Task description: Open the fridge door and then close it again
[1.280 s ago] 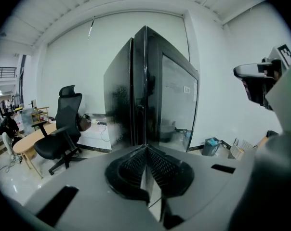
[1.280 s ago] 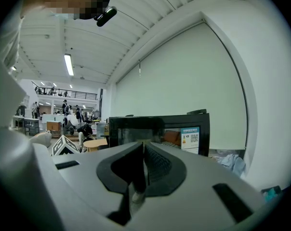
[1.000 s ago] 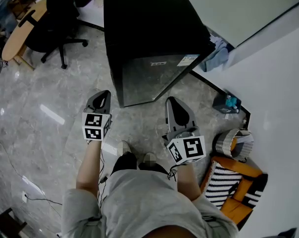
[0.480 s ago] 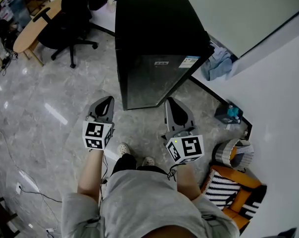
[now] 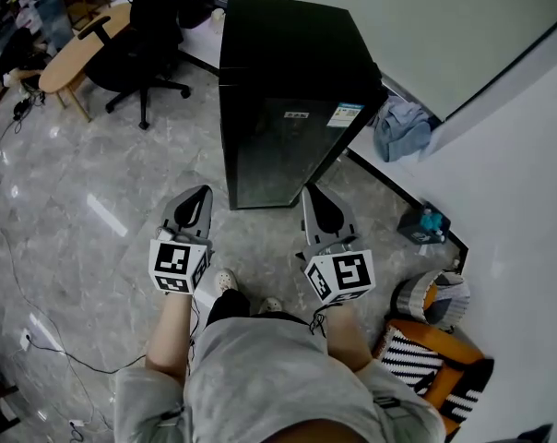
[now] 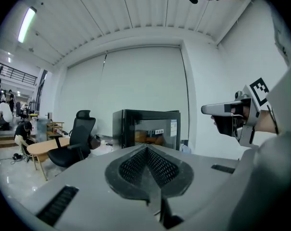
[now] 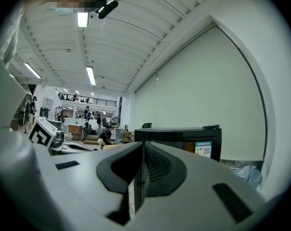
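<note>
You stand facing the fridge (image 5: pixel 292 109), a black cabinet against the wall. Its door is shut, with the glossy front toward you and two small labels near the top edge. Your left gripper (image 5: pixel 198 197) and right gripper (image 5: pixel 315 195) are in front of that door, one off each lower corner, and neither touches it.

Each gripper view looks along its own jaws. Both pairs are pressed together with nothing between them.

The left gripper view shows orange reflections in the fridge door. It also shows your right gripper level and side-on to the right of the fridge. The head view shows neither of these.

The right gripper view adds a long lit hall with people (image 7: pixel 104 136) far off to the left of the fridge.

Only the head view shows the floor. A black office chair (image 5: pixel 145 35) and a wooden bench (image 5: pixel 76 49) stand left of the fridge. A crumpled blue-grey cloth (image 5: pixel 400 127) lies just right of it, and an orange striped bag (image 5: pixel 435 340) lies well off to the right, by your legs.
</note>
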The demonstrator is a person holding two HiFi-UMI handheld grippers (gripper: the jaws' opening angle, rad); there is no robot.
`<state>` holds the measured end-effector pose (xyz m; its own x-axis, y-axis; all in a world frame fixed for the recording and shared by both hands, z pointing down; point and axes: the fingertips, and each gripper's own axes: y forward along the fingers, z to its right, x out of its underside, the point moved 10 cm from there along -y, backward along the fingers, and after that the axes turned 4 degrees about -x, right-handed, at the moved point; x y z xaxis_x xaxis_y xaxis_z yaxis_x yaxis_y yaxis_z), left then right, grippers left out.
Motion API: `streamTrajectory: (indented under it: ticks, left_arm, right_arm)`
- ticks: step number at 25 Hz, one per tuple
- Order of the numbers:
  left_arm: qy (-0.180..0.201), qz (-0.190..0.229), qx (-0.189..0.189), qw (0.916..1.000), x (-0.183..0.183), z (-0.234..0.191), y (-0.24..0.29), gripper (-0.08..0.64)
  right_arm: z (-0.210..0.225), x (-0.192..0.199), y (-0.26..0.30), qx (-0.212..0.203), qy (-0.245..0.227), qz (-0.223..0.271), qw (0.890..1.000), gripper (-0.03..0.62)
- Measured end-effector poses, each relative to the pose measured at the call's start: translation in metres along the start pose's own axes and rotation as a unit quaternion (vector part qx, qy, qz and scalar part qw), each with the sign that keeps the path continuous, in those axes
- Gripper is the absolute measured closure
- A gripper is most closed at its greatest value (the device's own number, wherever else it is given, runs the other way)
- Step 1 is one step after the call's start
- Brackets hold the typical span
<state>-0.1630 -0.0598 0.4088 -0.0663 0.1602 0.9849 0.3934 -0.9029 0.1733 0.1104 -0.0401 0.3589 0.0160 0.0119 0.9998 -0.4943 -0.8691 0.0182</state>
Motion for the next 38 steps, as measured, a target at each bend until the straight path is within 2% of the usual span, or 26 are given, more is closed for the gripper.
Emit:
streamTrajectory:
  ticks: [4,8,15,25,38]
  left_arm:
    - [0.004,0.032,-0.012,0.9994,-0.009,0.012,-0.023,0.546]
    - [-0.011,0.045,-0.019,0.9987,-0.021,0.028,-0.045,0.546]
    - [-0.007,0.070,-0.027,0.9971,-0.030,0.054,-0.076,0.546]
    - [-0.002,0.090,-0.022,0.9957,-0.028,0.079,-0.094,0.546]
    - [-0.002,0.088,-0.015,0.9960,-0.036,0.096,-0.094,0.546]
  right_arm:
    - [-0.004,-0.006,-0.013,-0.012,-0.003,0.009,1.000,0.566]
    - [-0.009,-0.010,-0.028,-0.022,-0.006,0.018,1.000,0.566]
    - [-0.014,-0.015,-0.057,-0.035,-0.009,0.031,0.999,0.566]
    - [-0.015,-0.020,-0.083,-0.043,-0.021,0.037,0.998,0.568]
    - [-0.007,-0.020,-0.095,-0.041,-0.021,0.039,0.998,0.568]
